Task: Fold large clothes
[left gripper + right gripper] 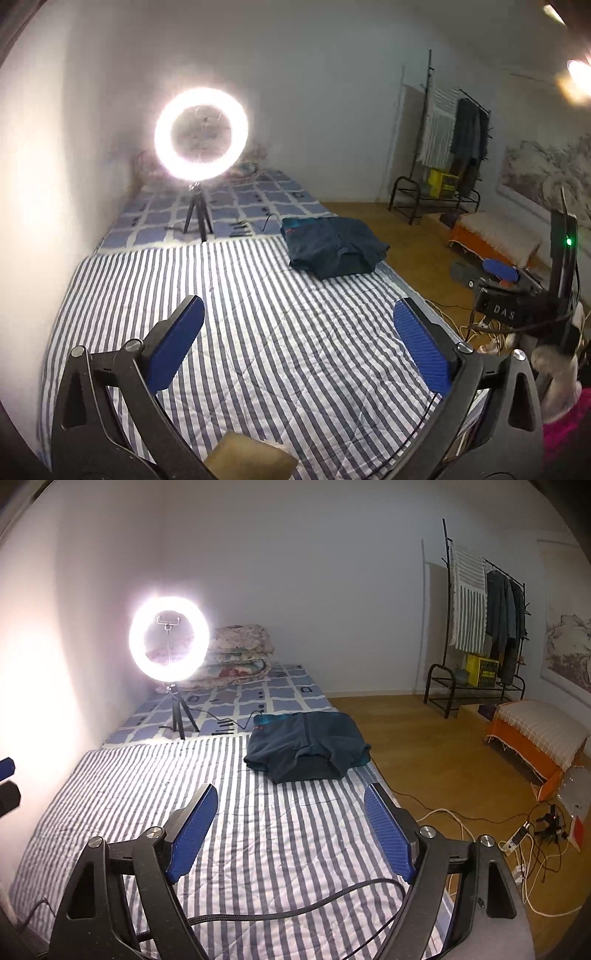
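Observation:
A dark blue garment lies folded in a thick bundle near the right edge of the striped bed cover; in the right wrist view the same folded garment sits ahead of the fingers. My left gripper is open, its blue pads wide apart over bare striped cover, well short of the garment. My right gripper is open too, with nothing between its pads, a short way in front of the garment. The right gripper's body shows at the right in the left wrist view.
A lit ring light on a small tripod stands on the checked sheet behind the garment, its cable running beside it. Folded quilts lie at the wall. A clothes rack, an orange bench and floor cables stand right of the bed.

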Motion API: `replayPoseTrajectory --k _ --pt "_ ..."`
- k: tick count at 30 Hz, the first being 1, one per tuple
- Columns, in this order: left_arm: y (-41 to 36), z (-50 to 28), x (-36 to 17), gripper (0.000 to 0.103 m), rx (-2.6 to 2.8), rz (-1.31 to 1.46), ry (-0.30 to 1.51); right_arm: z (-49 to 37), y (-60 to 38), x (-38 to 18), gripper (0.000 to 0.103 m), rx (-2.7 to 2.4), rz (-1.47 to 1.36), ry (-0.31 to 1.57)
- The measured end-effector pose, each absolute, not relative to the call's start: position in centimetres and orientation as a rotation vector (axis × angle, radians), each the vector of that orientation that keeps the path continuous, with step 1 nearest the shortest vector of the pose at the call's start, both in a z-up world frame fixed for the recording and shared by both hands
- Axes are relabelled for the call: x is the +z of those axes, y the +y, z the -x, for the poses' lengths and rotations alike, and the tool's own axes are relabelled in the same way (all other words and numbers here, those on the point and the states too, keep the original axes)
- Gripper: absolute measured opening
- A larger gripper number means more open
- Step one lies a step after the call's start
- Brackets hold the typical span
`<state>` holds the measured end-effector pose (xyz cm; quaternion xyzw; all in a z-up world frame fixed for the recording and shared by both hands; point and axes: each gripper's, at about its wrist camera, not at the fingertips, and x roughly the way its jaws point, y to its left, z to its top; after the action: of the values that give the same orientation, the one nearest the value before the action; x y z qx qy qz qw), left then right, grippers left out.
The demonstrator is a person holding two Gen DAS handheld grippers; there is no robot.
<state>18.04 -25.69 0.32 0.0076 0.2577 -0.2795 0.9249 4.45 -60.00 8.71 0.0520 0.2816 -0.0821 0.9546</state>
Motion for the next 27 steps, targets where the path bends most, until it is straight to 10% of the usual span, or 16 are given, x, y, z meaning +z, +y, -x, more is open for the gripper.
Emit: replayPoseTrajectory --k 27 --pt "-25.7 -16.8 -1.8 0.103 -0.587 -0.087 0.559 -3.7 -57.6 8.0 0.083 -0.202 -0.074 0.570"
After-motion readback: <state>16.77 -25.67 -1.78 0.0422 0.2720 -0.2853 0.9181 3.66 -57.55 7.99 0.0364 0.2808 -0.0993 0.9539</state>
